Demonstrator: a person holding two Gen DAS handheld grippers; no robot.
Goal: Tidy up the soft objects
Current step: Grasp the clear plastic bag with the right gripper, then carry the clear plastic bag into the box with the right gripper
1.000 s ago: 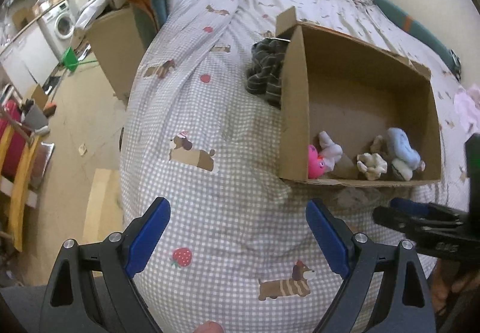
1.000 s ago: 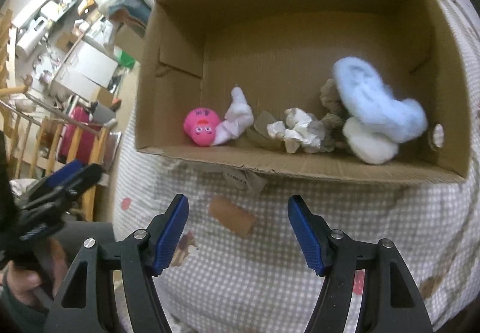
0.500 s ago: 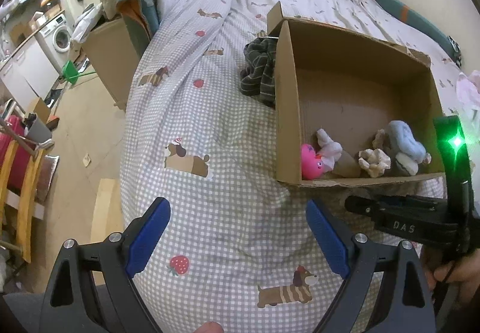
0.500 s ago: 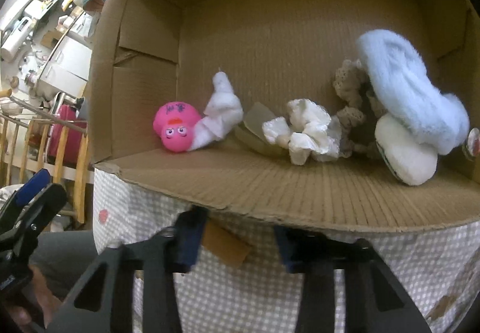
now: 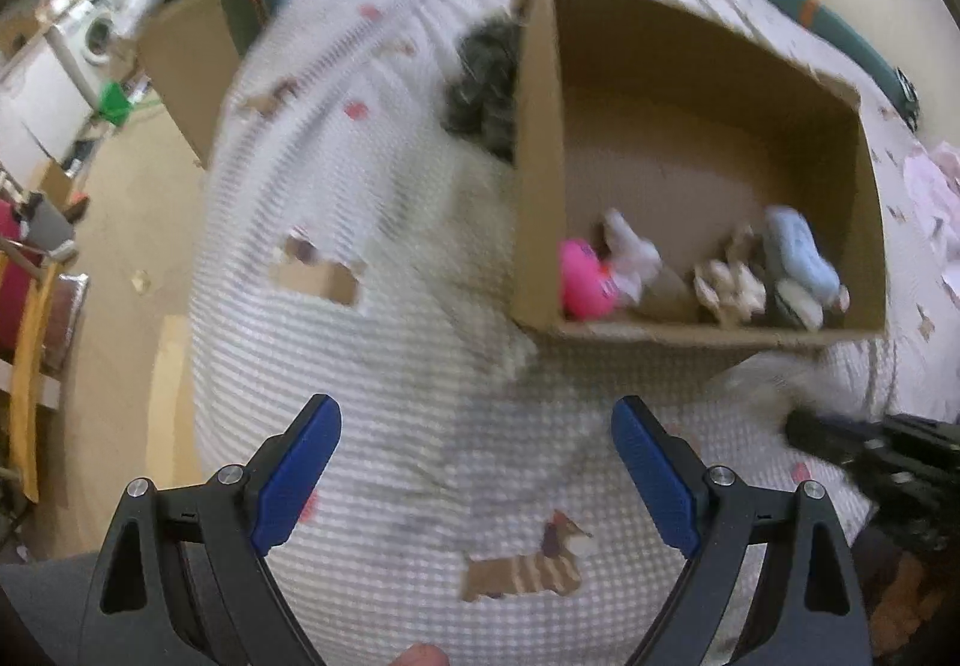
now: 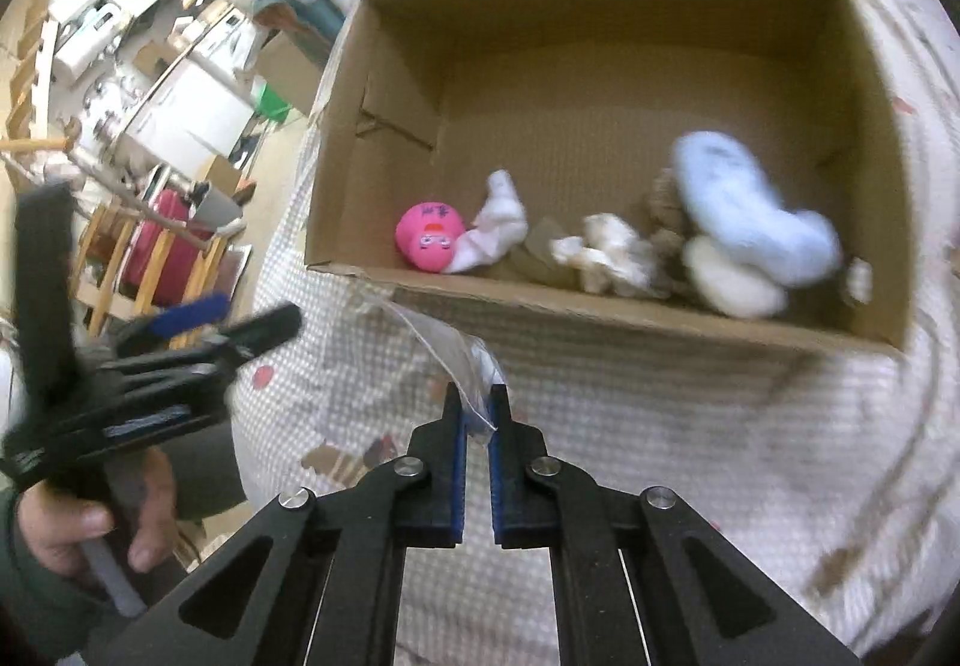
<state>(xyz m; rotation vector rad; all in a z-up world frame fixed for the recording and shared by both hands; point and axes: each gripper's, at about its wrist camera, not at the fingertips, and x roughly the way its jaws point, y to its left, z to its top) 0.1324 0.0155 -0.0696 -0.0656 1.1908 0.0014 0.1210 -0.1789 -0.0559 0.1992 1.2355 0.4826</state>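
Observation:
A cardboard box (image 6: 384, 84) lies on the checked bedspread (image 5: 390, 426) and holds a pink toy (image 6: 429, 237), a white sock (image 6: 495, 228), a white scrunchie (image 6: 606, 249) and a pale blue sock (image 6: 738, 204). My right gripper (image 6: 477, 411) is shut on a clear plastic bag (image 6: 447, 345) in front of the box's near wall. My left gripper (image 5: 474, 462) is open and empty over the bedspread, left of the box (image 5: 540, 186). The right gripper shows blurred at the right edge of the left wrist view (image 5: 870, 444).
A dark striped cloth (image 5: 483, 84) lies behind the box's left wall. A second cardboard box (image 5: 186, 60) with bedding stands beside the bed. The floor (image 5: 114, 246), a red chair (image 6: 156, 246) and shelves are to the left. A pink cloth (image 5: 936, 186) lies at far right.
My right gripper has shut on the clear plastic bag and pulled back from the box, lifting the bag. My left gripper stayed open and shifted slightly.

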